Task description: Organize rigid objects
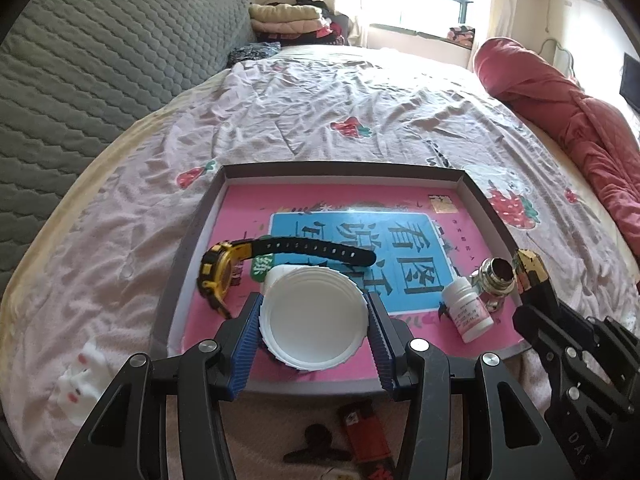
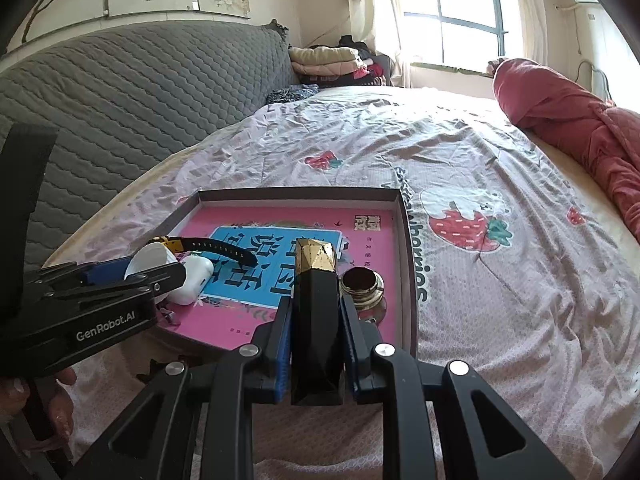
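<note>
- A shallow grey tray (image 1: 476, 196) with a pink printed floor is seen lying on the bed (image 1: 320, 112); both tools are held at its near edge.
- A round white lid (image 1: 316, 316) is pinched between the blue pads of the left tool (image 1: 314, 312), its flat face turned toward the camera. It is held over the near left part of the tray, just beside a yellow-and-black watch (image 1: 224, 268) whose strap runs off to the right.
- A black faceted bottle with a gold tip (image 2: 314, 280) is clamped by the right tool (image 2: 316, 320). Its long axis runs straight forward along the fingers, gold end pointing into the tray.
- The bottle's tip is just left of a small brass-rimmed jar (image 2: 362, 282), which stands by the tray's right wall. A small white pill bottle (image 1: 468, 312) lies tilted between the two tools.
- The deciding relation is judged to be the bottle's tip against that jar: free tray floor lies ahead and slightly left, so a lay-down along the present axis would seem to clear the jar.
- A white earbud case (image 2: 190, 280) lies just behind the lid.
- Outside the tray, a dark hair clip (image 1: 316, 446) and a red lighter (image 1: 362, 432) are seen on the bed below the left tool, and a white rabbit figure (image 1: 80, 384) lies to its left.
</note>
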Tool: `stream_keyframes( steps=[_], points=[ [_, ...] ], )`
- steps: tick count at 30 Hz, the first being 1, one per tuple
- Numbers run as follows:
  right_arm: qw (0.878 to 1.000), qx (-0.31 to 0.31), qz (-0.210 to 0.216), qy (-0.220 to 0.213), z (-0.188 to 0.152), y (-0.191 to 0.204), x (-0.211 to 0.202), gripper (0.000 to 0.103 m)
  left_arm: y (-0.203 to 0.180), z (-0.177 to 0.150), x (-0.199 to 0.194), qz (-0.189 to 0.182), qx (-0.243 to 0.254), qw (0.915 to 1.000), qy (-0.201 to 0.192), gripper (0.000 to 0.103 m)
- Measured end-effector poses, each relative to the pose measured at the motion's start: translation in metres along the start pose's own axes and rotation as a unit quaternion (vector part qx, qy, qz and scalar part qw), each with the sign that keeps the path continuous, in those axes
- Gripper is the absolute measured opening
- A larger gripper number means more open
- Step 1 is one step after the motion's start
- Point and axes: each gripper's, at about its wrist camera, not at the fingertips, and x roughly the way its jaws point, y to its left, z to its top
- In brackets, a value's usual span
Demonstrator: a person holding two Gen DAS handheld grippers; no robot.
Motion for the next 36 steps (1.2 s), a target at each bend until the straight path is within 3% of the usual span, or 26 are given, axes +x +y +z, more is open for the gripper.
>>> stream_keyframes(
  steps=[36],
  points=[
    [0.999, -0.015, -0.005, 0.038, 0.001, -0.013, 0.041, 0.022, -0.016, 0.008, 0.041, -0.019, 0.014, 0.9994, 0.027, 0.051]
  ],
)
